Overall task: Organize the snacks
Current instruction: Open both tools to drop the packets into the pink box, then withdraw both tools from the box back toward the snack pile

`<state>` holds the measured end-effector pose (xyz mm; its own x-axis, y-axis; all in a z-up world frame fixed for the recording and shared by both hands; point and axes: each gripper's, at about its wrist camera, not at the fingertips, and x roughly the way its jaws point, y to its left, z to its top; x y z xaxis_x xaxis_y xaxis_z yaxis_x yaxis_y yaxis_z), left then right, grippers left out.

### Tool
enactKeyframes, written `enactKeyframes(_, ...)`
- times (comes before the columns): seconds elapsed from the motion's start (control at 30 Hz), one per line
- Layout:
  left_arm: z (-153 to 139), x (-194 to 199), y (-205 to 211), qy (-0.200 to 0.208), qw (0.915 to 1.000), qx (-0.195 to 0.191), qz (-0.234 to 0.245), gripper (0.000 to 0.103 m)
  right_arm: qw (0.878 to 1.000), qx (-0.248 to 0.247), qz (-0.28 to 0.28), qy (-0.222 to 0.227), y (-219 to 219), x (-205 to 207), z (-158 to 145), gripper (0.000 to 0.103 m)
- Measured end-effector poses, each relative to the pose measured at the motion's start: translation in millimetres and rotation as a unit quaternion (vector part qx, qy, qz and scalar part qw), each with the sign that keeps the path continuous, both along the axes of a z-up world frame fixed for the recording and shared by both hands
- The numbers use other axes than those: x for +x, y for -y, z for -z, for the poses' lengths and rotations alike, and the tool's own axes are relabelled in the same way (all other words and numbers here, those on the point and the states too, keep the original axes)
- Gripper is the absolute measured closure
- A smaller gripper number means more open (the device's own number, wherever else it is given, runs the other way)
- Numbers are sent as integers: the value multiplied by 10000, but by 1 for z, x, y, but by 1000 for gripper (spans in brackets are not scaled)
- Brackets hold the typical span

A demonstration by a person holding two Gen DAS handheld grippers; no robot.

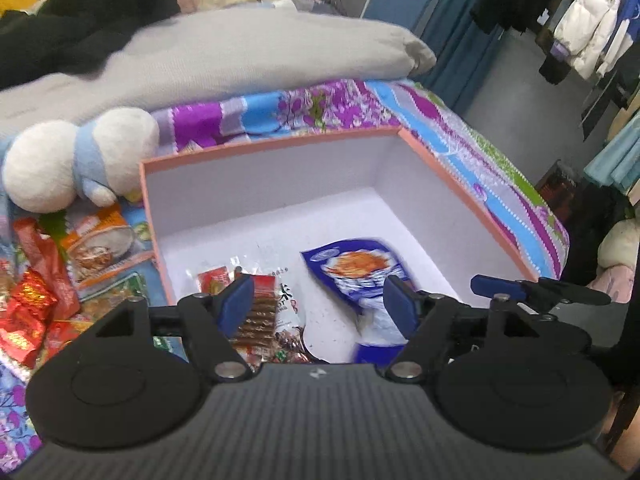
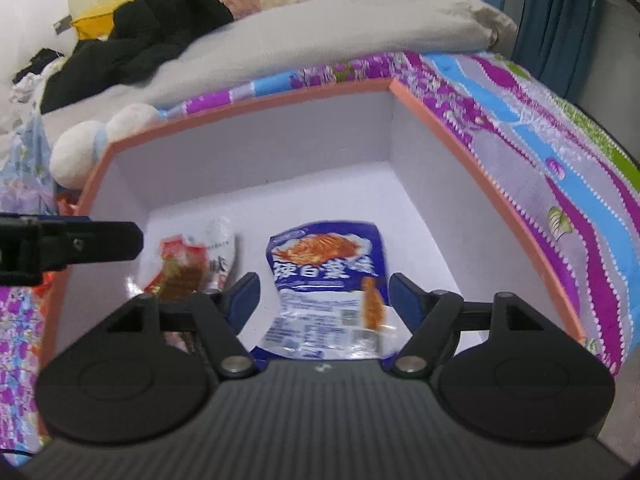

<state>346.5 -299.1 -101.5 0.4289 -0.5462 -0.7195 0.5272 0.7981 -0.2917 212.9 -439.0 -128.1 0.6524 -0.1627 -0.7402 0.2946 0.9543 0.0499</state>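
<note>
Fingers (image 1: pixel 240 300) of the left gripper (image 1: pixel 318 300) stand well apart over the pink-rimmed box (image 1: pixel 272 148), pressing on nothing; the clear packet of brown sticks (image 1: pixel 258 316) lies just beside the left finger, on the box floor near its left wall. Left of the box, outside it, loose red and orange snack packets (image 1: pixel 44 296) wait on the patterned bedspread (image 1: pixel 472 136) below a plush toy (image 1: pixel 76 160). Inside the box, right of the clear packet, lies the blue pouch (image 2: pixel 328 280) — flat, face up, its lower end under the right gripper (image 2: pixel 324 300), whose jaws also stand wide with the pouch between them but untouched. Both packets are judged light, soft and crinkly, with slick film; a pinch across a sealed edge or narrow end should hold better than the puffed middle — squeezing there could crush the contents. Both grippers tilt steeply down into the box, side by side, the left gripper's finger reaching into the right view at the left wall.
</note>
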Motion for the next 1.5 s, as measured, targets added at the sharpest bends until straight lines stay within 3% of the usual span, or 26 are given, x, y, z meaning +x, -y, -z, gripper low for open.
enactKeyframes(0.43, -79, -80, -79, 715, 9965, -213, -385, 27, 9939, -130, -321, 1046, -58, -65, -77, 30)
enactKeyframes(0.83, -120, -158, -165, 1175, 9887, -536, -756, 27, 9841, -244, -670, 1626, -117, -120, -112, 30)
enactKeyframes(1.1, -114, -214, -220, 1195, 9851, -589, -1087, 27, 9778, -175, -808, 1923, -157, -157, -111, 30)
enactKeyframes(1.5, -80, -267, -273, 1051, 9779, -492, -1739, 27, 9760, -58, -1376, 1687, -213, -192, -85, 30)
